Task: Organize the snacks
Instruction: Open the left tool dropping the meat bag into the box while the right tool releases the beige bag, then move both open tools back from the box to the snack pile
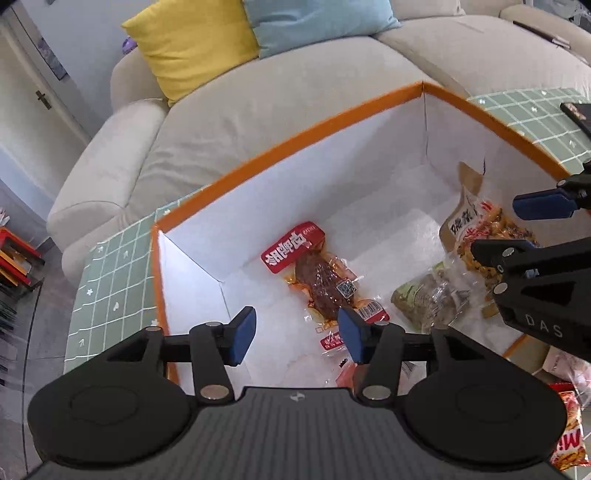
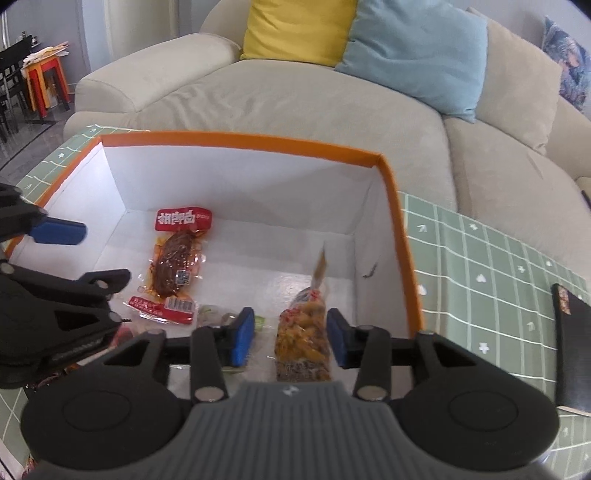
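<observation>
I had both grippers over the orange-rimmed box [image 1: 295, 142], which sat on the green-tiled table [image 1: 110, 284] in front of the beige sofa [image 1: 258, 99].

L wrist cam showed things the R cam couldn't: a green-grey packet [image 1: 424, 299] on the box floor, to the right of the red meat packet [image 1: 317, 277], plus an orange-red snack bag [image 1: 570, 428] outside the box at near right, and more wrappers beside it, too blurred to ID. The left gripper [image 1: 295, 334] had its blue pads apart w/ nothing between them; the meat packet lay on the floor below, not touched.

R wrist cam gave what the L cam hid: the right gripper [image 2: 290, 338] w/ pads apart, straddling the yellow snack bag [image 2: 304, 332]. A gap showed on each side of the bag, so no grip. The bag stood tilted, its top seal pointing at the far wall, blurred. In the L cam the same bag [image 1: 480, 236] was partly blocked by the R gripper's fingers [image 1: 543, 205].

Also R cam only: a dark flat item [image 2: 572, 343] on the table, right of the box; can't tell what. Red and orange stools [image 2: 46, 86] stood far left by a dark dining chair. Yellow pillow [image 2: 299, 29] and blue pillow [image 2: 417, 55] sat on the sofa in both views. The L gripper's body [image 2: 55, 314] covered the near-left corner of the box in the R cam.
</observation>
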Motion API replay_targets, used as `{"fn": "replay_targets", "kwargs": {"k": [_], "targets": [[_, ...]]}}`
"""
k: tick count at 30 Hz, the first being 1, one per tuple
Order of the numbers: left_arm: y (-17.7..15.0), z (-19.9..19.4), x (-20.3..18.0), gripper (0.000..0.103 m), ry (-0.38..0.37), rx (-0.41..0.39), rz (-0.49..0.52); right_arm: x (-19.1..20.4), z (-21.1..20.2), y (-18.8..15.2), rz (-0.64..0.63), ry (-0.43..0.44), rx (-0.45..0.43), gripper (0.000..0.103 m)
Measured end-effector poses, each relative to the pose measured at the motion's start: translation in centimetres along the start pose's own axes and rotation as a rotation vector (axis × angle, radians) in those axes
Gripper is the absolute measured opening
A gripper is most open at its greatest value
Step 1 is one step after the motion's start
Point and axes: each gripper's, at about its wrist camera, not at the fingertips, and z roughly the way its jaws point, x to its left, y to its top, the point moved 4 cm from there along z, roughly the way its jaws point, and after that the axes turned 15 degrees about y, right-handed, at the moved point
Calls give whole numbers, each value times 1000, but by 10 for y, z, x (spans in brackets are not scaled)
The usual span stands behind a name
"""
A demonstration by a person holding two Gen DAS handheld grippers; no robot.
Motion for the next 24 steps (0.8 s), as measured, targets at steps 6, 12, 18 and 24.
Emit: {"fn": "replay_targets", "kwargs": {"k": [6, 12, 18, 24], "targets": [[-1, -26, 13, 63, -10, -33, -80, 2, -23, -2, -14, -32, -29, 58], [-7, -61, 25, 64, -31, -100, -161, 5, -52, -10, -23, -45, -90, 62], [-23, -93, 26, 66, -41, -172, -207, 10, -85, -26, -7, -32, -170, 65], [-47, -109, 23, 68, -83, -180, -268, 18, -115, -51, 0, -28, -247, 66]]}}
